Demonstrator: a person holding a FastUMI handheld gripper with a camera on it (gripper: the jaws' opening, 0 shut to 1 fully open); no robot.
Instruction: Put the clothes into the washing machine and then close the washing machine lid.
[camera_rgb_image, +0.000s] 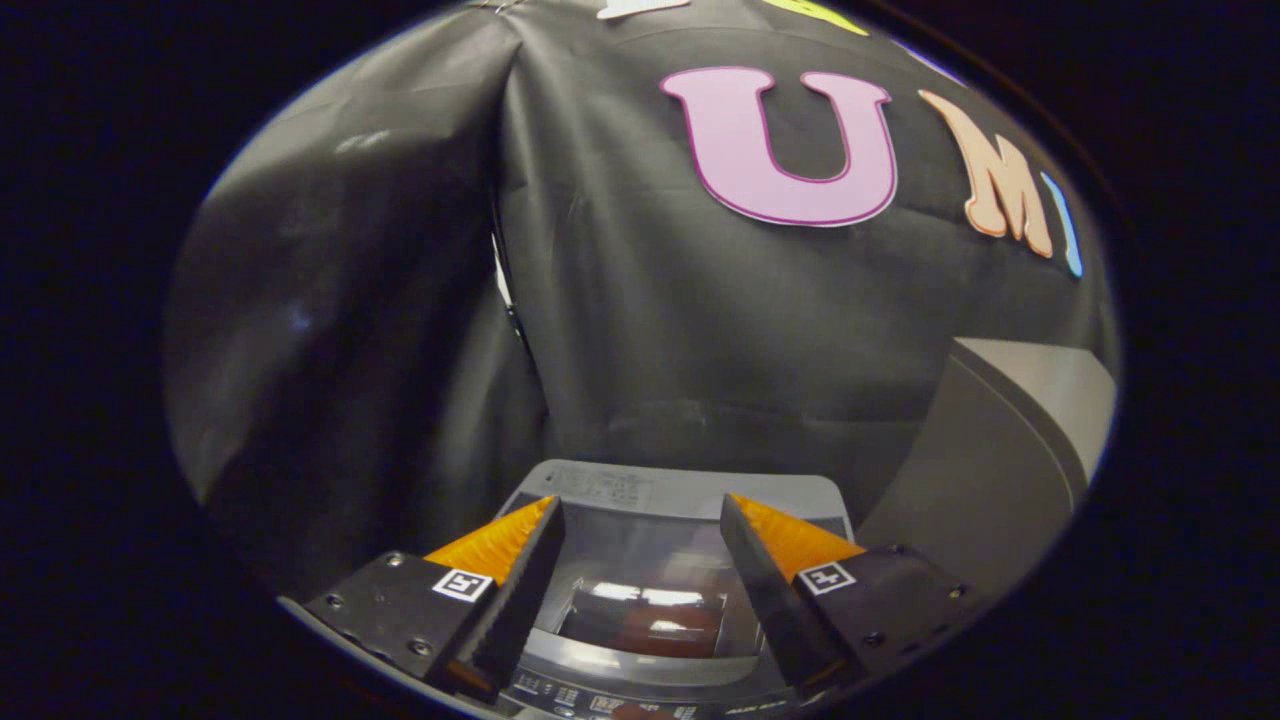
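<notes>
Black cloth hangs all around as the booth's wall, creased and gathered, with a seam running down where two panels meet, and light glancing off the folds.

Down low sits the washing machine, a grey top-loader seen from its front edge. Its lid is down, flat over the tub, a tinted see-through panel with bright reflections across it and something reddish-brown dimly visible beneath; whether that is the clothes, I cannot tell. The machine runs lengthwise straight away from the camera towards the cloth: control strip at the near edge, a pale rear panel at the far edge. There is small print on both, too blurred and too small to read.

The jaws stand wide apart, holding nothing. The gripper hovers over the machine, one finger on each side of the lid's window, the tips reaching about level with the rear panel. Each finger carries a small square black-and-white marker near its base.

Off to the right, beside the machine and close against the cloth, a large grey box-like unit with a lighter top rises taller than the washer.
</notes>
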